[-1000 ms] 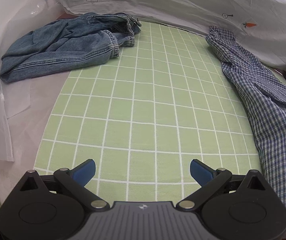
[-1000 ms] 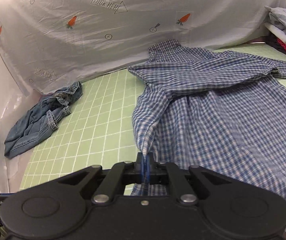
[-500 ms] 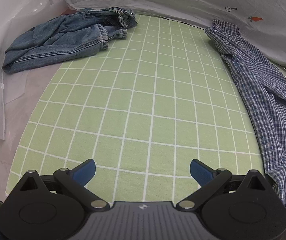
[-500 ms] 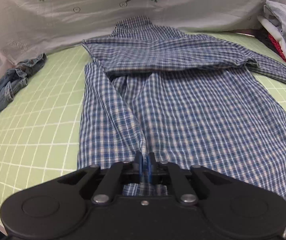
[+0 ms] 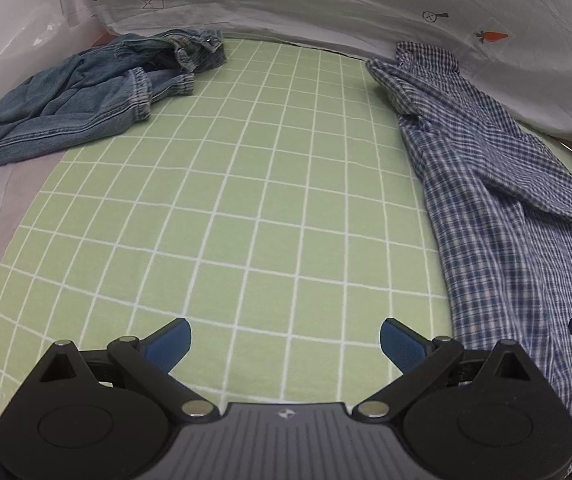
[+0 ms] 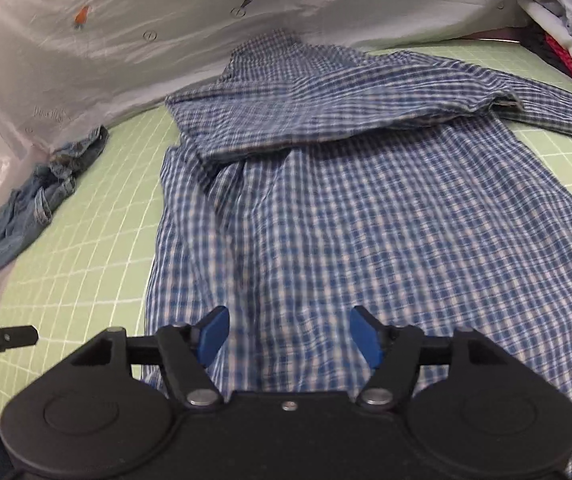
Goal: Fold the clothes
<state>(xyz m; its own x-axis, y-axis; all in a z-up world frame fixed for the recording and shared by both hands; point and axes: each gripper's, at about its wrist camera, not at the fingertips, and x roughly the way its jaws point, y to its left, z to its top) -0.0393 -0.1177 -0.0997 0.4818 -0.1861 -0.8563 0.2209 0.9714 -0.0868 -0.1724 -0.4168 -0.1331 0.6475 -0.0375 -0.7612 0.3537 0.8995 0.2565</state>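
A blue-and-white checked shirt (image 6: 365, 208) lies spread on the green gridded mat (image 6: 94, 240), collar toward the back sheet, one sleeve folded across its chest. My right gripper (image 6: 287, 336) stands open just above the shirt's near hem with nothing between its blue pads. In the left wrist view the same shirt (image 5: 497, 208) runs along the right side. My left gripper (image 5: 286, 342) is open over the bare mat (image 5: 246, 200), left of the shirt's edge. A tip of the right gripper's body shows at the far right of that view.
Crumpled blue jeans (image 5: 86, 92) lie at the mat's back left, also seen in the right wrist view as jeans (image 6: 34, 200). A white sheet printed with carrots (image 6: 166, 20) walls the back. A pile of folded clothes (image 6: 565, 20) sits at the back right.
My right gripper was shut on the shirt's left front edge and pulled it across; it has now let go and stands open, and the shirt lies flat. The left gripper shifted slightly, still open.
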